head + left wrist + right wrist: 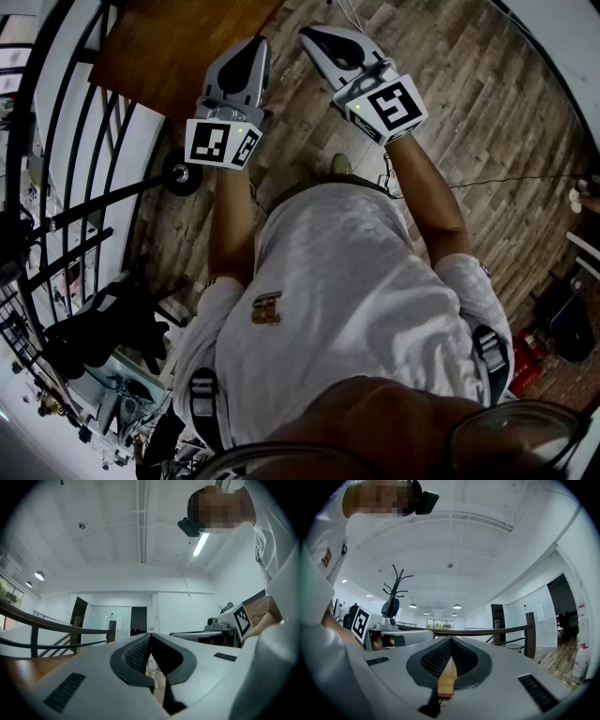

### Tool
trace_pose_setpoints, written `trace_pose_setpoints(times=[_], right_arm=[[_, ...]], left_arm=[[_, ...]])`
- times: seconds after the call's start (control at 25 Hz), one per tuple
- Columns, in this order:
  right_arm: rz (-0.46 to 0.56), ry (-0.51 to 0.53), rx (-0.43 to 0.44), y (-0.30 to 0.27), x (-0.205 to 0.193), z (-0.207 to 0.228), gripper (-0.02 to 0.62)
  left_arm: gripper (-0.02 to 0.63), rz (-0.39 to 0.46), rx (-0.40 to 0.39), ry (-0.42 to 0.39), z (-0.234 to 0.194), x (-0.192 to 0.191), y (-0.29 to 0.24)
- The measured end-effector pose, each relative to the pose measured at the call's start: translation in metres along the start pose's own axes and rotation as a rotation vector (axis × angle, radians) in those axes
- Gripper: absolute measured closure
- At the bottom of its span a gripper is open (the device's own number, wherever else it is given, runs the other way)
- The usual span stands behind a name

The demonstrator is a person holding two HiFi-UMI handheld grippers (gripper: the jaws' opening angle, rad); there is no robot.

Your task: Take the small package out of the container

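Observation:
No small package and no container shows in any view. In the head view both grippers are held out in front of the person's white shirt (347, 300), over a wooden plank floor (469, 103). My left gripper (255, 44) is shut, its dark pads meeting with nothing between them (150, 638). My right gripper (310, 35) is shut and empty too (451, 641). They point up and away, side by side and a little apart. Each gripper view looks across a white room and catches the other gripper at its edge.
A brown table top (178, 47) lies just beyond the left gripper. A black stair railing (84, 150) runs down the left side. A cable (506, 178) trails on the floor at right, near a red object (525, 361). A coat stand (393, 597) and a wooden rail (506, 632) stand farther off.

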State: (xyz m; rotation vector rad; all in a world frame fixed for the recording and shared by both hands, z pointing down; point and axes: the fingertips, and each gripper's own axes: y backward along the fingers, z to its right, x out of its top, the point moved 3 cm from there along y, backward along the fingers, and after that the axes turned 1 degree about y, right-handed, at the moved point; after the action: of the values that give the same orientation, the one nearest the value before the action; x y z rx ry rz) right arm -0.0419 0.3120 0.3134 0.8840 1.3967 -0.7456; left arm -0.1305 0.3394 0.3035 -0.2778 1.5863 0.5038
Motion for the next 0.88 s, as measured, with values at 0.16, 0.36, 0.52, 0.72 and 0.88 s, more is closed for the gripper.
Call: trace_pose_setpoints(times=[0.16,0.36,0.52,0.72,0.88], right_arm=[[0.004,-0.002,0.011,0.005,0.005,0.004,0.565],[0.030,-0.041,0.024,0.014,0.009,0.017,0.563],[0.028,-0.021,0.038,0.026,0.013,0.036,0.563],[0.029,-0.021,0.059,0.044,0.013,0.061,0.563],[0.022,0.000,0.076,0.055,0.011,0.082,0.563]], left_arm=[[0.588,0.000,0.003,0.002,0.006,0.000,-0.004],[0.588,0.001,0.018,0.000,0.012,0.001,-0.012],[0.588,0.000,0.035,-0.009,0.021,0.001,-0.028],[0.588,-0.009,0.052,-0.027,0.038,-0.004,-0.054],[0.588,-0.013,0.060,-0.038,0.052,-0.009,-0.076]])
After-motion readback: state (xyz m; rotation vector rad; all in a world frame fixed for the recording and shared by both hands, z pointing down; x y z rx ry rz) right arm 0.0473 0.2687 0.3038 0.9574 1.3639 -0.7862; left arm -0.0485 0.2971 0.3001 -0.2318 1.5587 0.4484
